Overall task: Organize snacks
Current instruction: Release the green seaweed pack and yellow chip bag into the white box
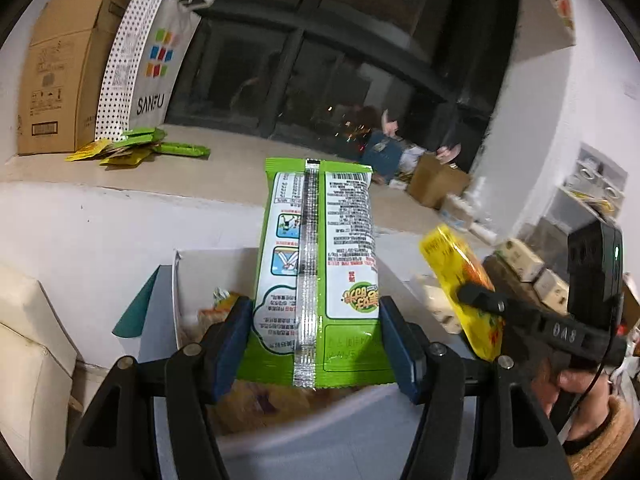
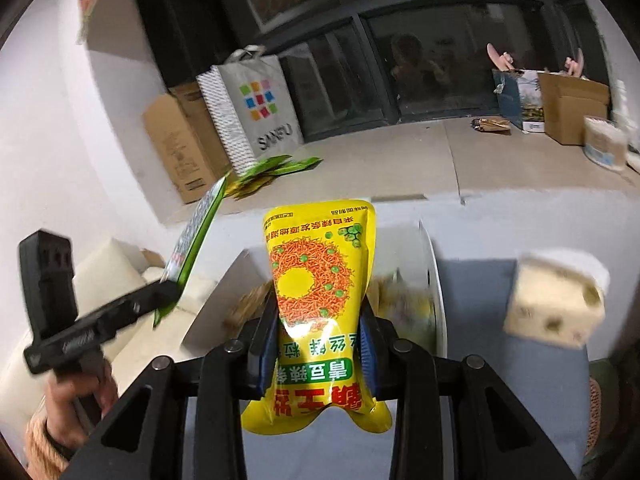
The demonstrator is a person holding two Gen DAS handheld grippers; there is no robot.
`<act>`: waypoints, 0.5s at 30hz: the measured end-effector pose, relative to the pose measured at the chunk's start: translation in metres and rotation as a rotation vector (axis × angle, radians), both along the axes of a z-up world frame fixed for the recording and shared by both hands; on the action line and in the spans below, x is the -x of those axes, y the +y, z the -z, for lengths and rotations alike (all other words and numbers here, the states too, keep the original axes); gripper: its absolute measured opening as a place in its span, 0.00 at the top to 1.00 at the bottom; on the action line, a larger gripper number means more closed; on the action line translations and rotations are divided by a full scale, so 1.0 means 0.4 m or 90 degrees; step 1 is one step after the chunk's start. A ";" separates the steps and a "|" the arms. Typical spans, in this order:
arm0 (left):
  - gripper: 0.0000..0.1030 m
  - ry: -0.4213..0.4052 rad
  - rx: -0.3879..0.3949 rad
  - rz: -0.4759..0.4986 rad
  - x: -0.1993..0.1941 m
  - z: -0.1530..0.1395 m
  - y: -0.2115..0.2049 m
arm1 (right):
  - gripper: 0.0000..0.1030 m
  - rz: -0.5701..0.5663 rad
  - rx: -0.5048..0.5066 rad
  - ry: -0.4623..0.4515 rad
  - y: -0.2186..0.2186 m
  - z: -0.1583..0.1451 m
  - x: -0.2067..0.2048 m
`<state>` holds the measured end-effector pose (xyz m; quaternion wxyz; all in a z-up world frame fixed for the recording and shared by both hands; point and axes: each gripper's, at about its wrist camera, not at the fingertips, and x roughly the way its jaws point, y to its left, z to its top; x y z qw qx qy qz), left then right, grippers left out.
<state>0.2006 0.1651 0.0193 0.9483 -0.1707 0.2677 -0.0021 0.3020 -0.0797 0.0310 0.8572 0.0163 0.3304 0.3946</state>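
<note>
My left gripper [image 1: 316, 340] is shut on a green snack packet [image 1: 316, 264], back side up, held in the air above a white box [image 1: 180, 280] with several snacks in it. My right gripper [image 2: 318, 348] is shut on a yellow snack packet [image 2: 318, 280] with an orange ring print, also held above the box [image 2: 432, 280]. The right gripper with its yellow packet [image 1: 460, 276] shows at the right of the left wrist view. The left gripper with the green packet [image 2: 196, 240] shows at the left of the right wrist view. A pile of green and yellow packets [image 1: 136, 148] lies on the window ledge [image 2: 360, 168].
A cardboard box [image 1: 60, 80] and a white SANFU bag [image 1: 160, 60] stand on the ledge's left end. More boxes [image 2: 572, 108] and a roll [image 2: 604, 142] stand at its right end. A cheese-shaped block [image 2: 556, 300] sits right of the white box. A cream cushion [image 1: 28, 360] lies at the left.
</note>
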 end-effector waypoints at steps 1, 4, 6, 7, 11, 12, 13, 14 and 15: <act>0.34 0.007 -0.001 -0.003 -0.024 0.001 0.009 | 0.63 0.006 0.011 0.002 0.024 -0.002 -0.028; 0.29 0.031 -0.006 0.000 -0.091 0.013 0.019 | 0.56 0.020 0.033 0.026 0.076 0.004 -0.106; 0.09 0.053 -0.013 -0.007 -0.119 0.020 0.030 | 0.32 0.031 0.044 0.039 0.099 0.009 -0.139; 0.00 0.061 -0.011 -0.013 -0.122 0.024 0.036 | 0.09 0.044 0.049 0.041 0.103 0.009 -0.151; 0.00 0.056 -0.002 -0.010 -0.088 0.028 0.049 | 0.00 0.076 0.033 0.016 0.078 -0.010 -0.142; 0.00 0.054 -0.008 -0.012 -0.078 0.023 0.047 | 0.00 0.076 0.031 0.012 0.069 -0.013 -0.136; 0.00 0.051 -0.016 -0.009 -0.068 0.021 0.044 | 0.00 0.076 0.029 0.004 0.059 -0.017 -0.124; 0.00 0.046 -0.024 -0.007 -0.057 0.015 0.039 | 0.00 0.076 0.027 -0.001 0.050 -0.019 -0.115; 0.00 0.040 -0.035 -0.007 -0.046 0.008 0.032 | 0.00 0.077 0.024 -0.005 0.043 -0.024 -0.106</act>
